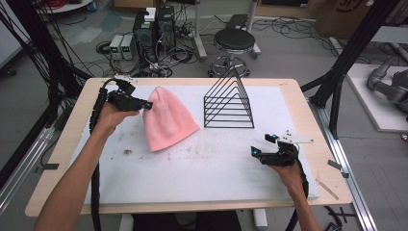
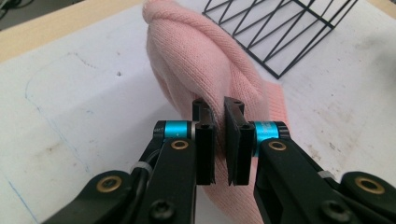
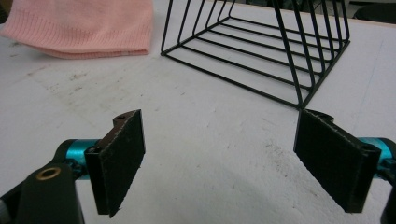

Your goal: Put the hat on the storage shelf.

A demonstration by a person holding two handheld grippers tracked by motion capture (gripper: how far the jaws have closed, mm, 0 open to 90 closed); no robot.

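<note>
knitwear is the business here: a pink beanie (image 1: 168, 120) lies flat on the white mat (image 1: 211, 168), left of centre, its rounded crown toward the far side and its ribbed open hem toward the near side. just right of it, apart from the cloth, stands a black wire file rack (image 1: 229, 103), upright on its base with its slanted dividers rising to a peak.

the left gripper (image 1: 146, 105) sits at the beanie's far-left edge. in the left gripper view its jaws are drawn close together with a fold of the pink knit (image 2: 205, 70) pinched between the pads, so it is clenched on the beanie near the crown. the cloth bunches upward at that spot, which suggests the grasp is made but the lift has barely begun; most of the hat rests on the mat.

the right gripper (image 1: 262, 147) hovers over bare mat at the near right, well apart from both the beanie and the rack. its jaws stand wide and released, nothing between them; the right gripper view looks past its pads (image 3: 122, 161) to the rack's near corner (image 3: 299, 105) and the beanie's hem (image 3: 88, 28) farther off.

judging from this, only the first grip is done. moving, folding or placing the beanie is all left, and the right gripper has no part in it yet.
</note>
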